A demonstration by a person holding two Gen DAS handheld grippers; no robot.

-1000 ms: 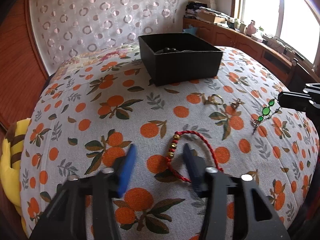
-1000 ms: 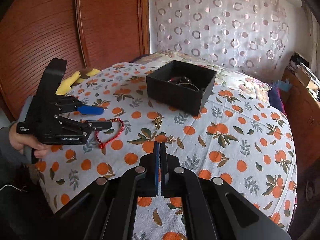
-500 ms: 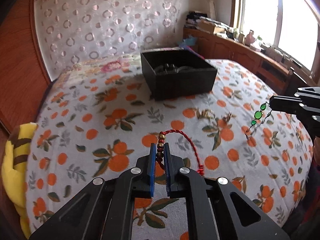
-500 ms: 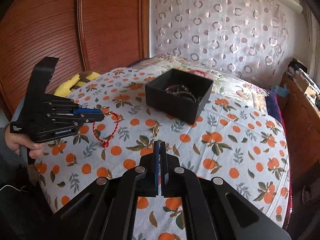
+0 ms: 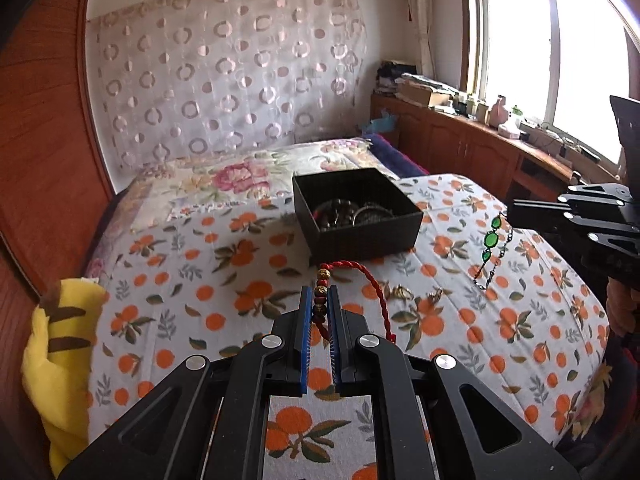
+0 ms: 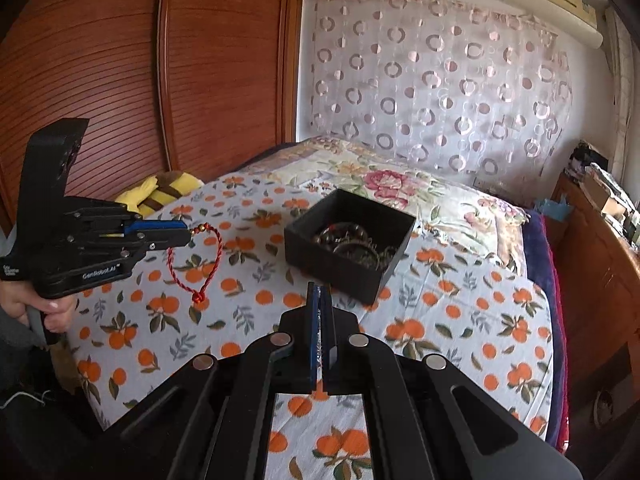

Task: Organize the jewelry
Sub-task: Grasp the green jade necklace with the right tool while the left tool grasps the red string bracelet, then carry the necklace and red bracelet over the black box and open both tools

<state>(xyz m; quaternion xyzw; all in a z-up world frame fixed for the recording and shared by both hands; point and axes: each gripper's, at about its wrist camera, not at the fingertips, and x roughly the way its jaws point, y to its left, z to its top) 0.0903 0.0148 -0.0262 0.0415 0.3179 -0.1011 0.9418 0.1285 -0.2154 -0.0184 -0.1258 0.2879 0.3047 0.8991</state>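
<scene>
My left gripper [image 5: 319,294] is shut on a red cord bracelet [image 5: 372,284] with gold beads and holds it up above the bed; the bracelet hangs from it in the right wrist view [image 6: 214,258]. My right gripper [image 6: 319,290] is shut on a green-stone chain [image 5: 491,240], which dangles from its tip in the left wrist view. A black open box [image 5: 400,204] with several bracelets inside sits on the bed ahead; it also shows in the right wrist view [image 6: 320,258]. Two small gold pieces [image 5: 402,291] lie on the cloth.
The orange-print cloth [image 5: 208,280] covers the bed. A yellow plush toy [image 5: 60,344] lies at the left edge. A wooden wardrobe [image 6: 120,80] stands on the left, a wooden cabinet with clutter [image 5: 460,136] under the window on the right.
My left gripper closed on the red bracelet and lifted it off the cloth. Both grippers rose and moved toward the black box; the green chain came up with the right one.
</scene>
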